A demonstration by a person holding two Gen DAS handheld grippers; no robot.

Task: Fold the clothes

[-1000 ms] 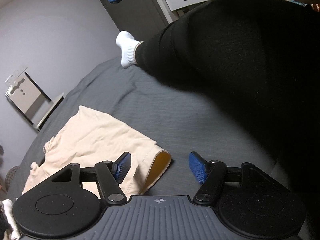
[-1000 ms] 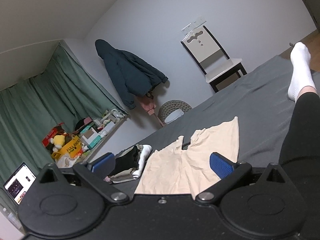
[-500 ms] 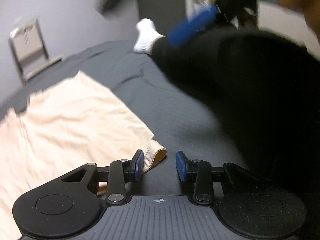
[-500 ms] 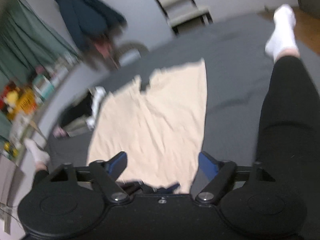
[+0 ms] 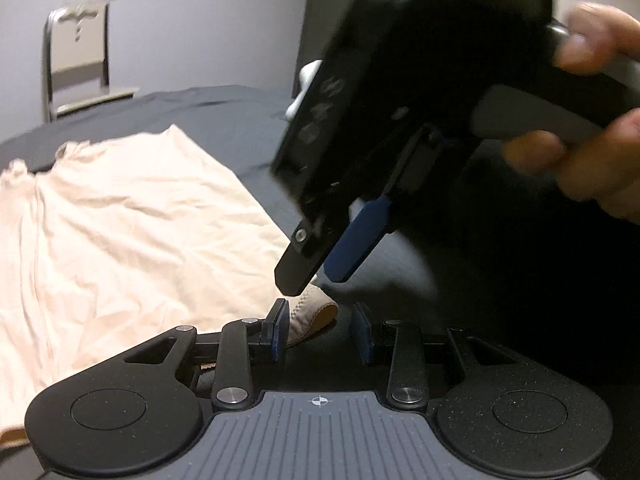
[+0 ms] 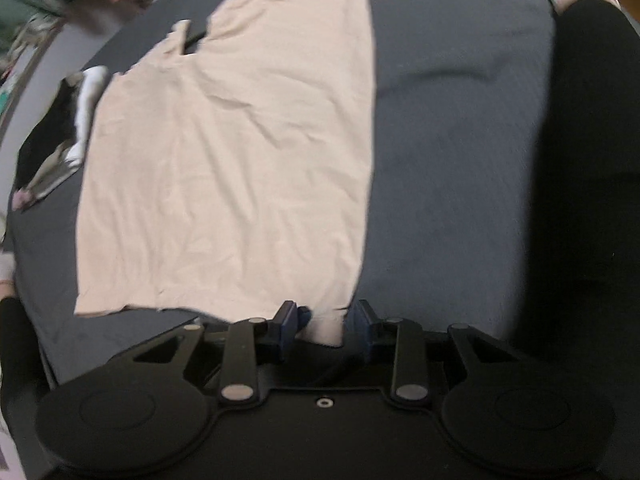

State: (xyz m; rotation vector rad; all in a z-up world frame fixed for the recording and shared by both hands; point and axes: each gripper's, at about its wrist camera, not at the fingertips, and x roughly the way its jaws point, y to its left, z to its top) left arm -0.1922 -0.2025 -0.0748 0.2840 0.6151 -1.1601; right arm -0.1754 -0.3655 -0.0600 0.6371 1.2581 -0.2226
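Both grippers' fingers parted around peach garment (image 6: 228,152) hem; chair (image 5: 78,64) only leftward

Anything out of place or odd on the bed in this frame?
Mostly routine. The beige garment lies flat on the grey bed, only lightly wrinkled. One oddity: its near corner is curled up, just where the left gripper and right gripper converge. A small clothes pile sits off its far side.
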